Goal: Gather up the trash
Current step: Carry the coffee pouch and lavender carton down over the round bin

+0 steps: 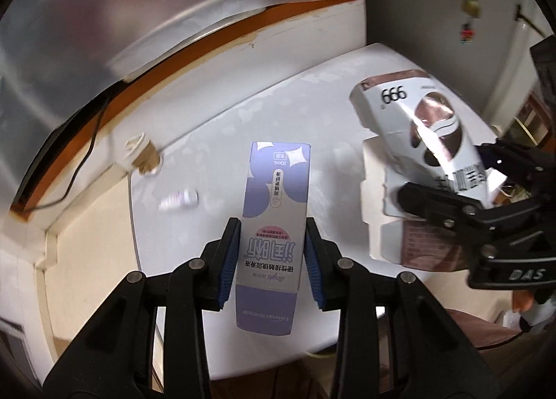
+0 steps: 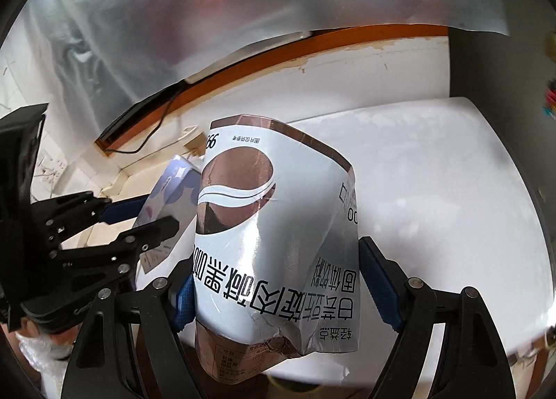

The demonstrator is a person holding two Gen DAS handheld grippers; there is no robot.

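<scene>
Since both cartons look light and crushable, the left claw (image 1: 271,260) pinches the purple box (image 1: 274,211) at its near end, while the right claw (image 2: 288,287), spread wide, clamps the torn coffee box (image 2: 274,232) low down.

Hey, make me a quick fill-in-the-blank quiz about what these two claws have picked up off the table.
1. The left claw grips a slim ____ carton with white stars.
2. The right claw holds a crumpled brown-and-white box printed with the number ____.
3. A small tube is left lying on the ____ table.
4. A black ____ runs down from the orange ledge.

Missing words: purple; 999; white; cable
</scene>
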